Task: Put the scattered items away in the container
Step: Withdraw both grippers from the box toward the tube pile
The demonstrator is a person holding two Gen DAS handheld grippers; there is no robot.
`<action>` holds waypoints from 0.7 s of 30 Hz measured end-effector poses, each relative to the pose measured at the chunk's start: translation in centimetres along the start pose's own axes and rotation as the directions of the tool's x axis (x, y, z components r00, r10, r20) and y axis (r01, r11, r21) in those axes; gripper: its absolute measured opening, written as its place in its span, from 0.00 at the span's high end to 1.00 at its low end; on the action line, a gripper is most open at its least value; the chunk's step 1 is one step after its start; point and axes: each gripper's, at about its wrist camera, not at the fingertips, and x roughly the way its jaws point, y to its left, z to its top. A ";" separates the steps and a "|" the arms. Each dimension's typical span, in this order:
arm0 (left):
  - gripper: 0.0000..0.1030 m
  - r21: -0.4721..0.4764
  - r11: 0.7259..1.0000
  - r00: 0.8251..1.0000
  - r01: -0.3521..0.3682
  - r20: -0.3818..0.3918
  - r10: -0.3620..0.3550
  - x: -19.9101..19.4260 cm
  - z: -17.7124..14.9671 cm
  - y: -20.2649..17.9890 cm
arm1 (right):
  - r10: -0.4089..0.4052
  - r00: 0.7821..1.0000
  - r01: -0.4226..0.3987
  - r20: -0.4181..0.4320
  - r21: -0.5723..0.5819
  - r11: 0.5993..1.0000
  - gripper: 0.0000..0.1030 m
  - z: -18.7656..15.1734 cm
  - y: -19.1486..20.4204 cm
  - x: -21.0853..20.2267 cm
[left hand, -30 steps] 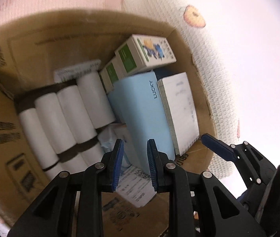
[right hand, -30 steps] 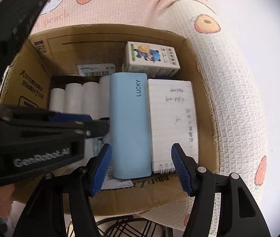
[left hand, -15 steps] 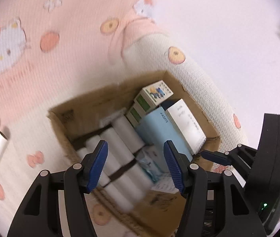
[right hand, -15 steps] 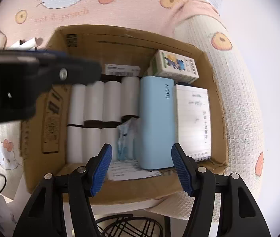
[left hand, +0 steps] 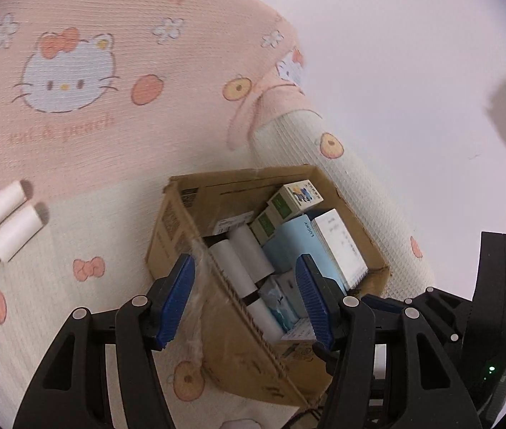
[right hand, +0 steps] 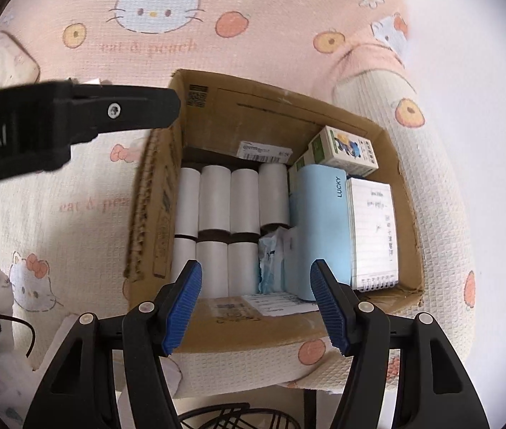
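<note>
Now both grippers, left gripper (left hand: 246, 300) and right gripper (right hand: 254, 309), are hanging wide open and empty above the brown cardboard box (right hand: 324, 107), already packed. Next, probably, comes reaching for the loose white paper rolls (left hand: 10, 225) lying on the pink cartoon-cat mat (left hand: 117, 136).

Pink cartoon-print mat (left hand: 117, 136) carries the cardboard box (left hand: 178, 221) (open) and loose paper tubes (left hand: 6, 221)
</note>
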 end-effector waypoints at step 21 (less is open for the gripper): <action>0.39 -0.103 0.904 0.879 -0.415 0.210 0.428 -9.9 -7.8 9.5 | 0.230 0.931 -0.132 0.283 -0.326 0.936 0.41 0.8 12.1 -4.3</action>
